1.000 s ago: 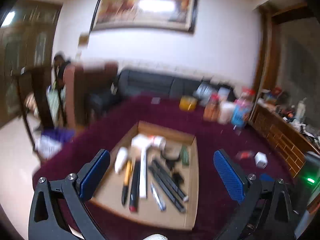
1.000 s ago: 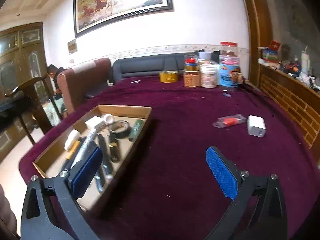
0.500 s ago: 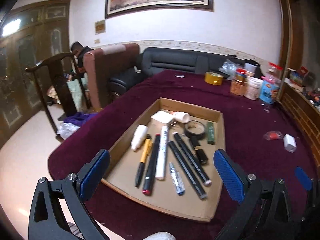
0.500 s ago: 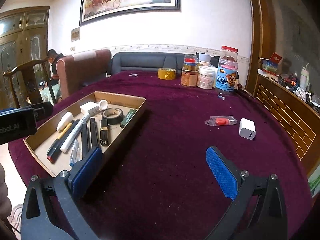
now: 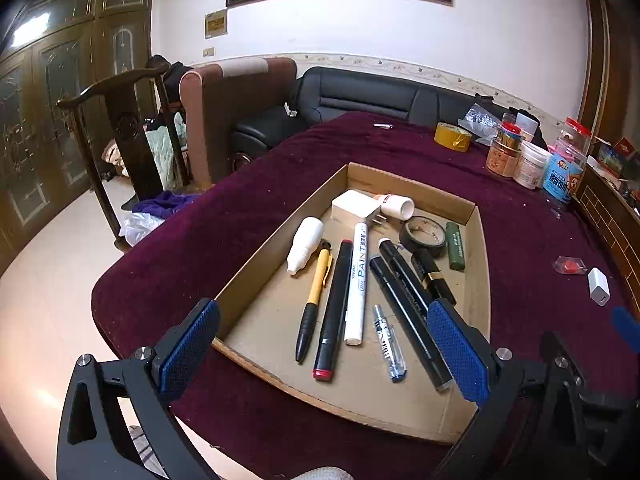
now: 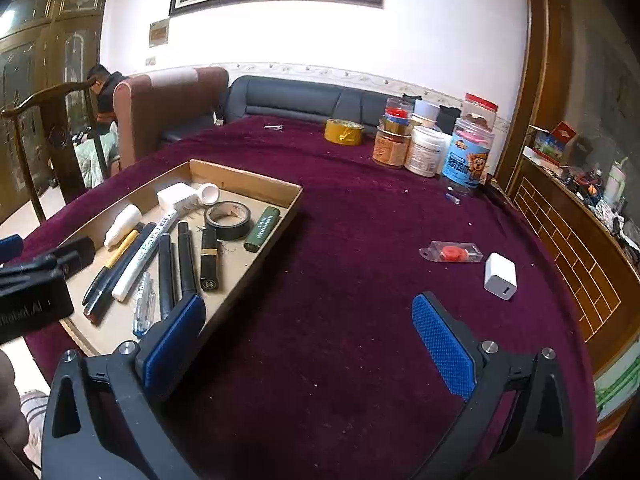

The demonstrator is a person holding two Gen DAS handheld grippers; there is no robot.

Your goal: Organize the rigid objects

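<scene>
A shallow cardboard tray (image 5: 478,280) (image 6: 244,178) sits on the maroon table. It holds several pens and markers, a white paint marker (image 5: 357,280), a white dropper bottle (image 5: 305,243), a white plug (image 5: 356,206), black tape (image 5: 422,236) (image 6: 227,220) and a green lighter (image 5: 455,245) (image 6: 262,227). A white charger cube (image 6: 500,276) (image 5: 598,286) and a clear packet with a red part (image 6: 452,251) lie loose on the cloth to the right. My left gripper (image 5: 324,354) is open above the tray's near end. My right gripper (image 6: 308,344) is open over bare cloth, right of the tray.
Yellow tape (image 6: 344,132) and several jars (image 6: 424,150) stand at the table's far side. A wooden ledge (image 6: 576,264) borders the right. Chairs (image 5: 120,128) and a sofa (image 5: 360,96) stand beyond the table. The table's near-left edge (image 5: 120,304) drops to the floor.
Both grippers have drawn back and up from the tray, so more of the table shows. The left view has steadied. Both stay open and empty.
</scene>
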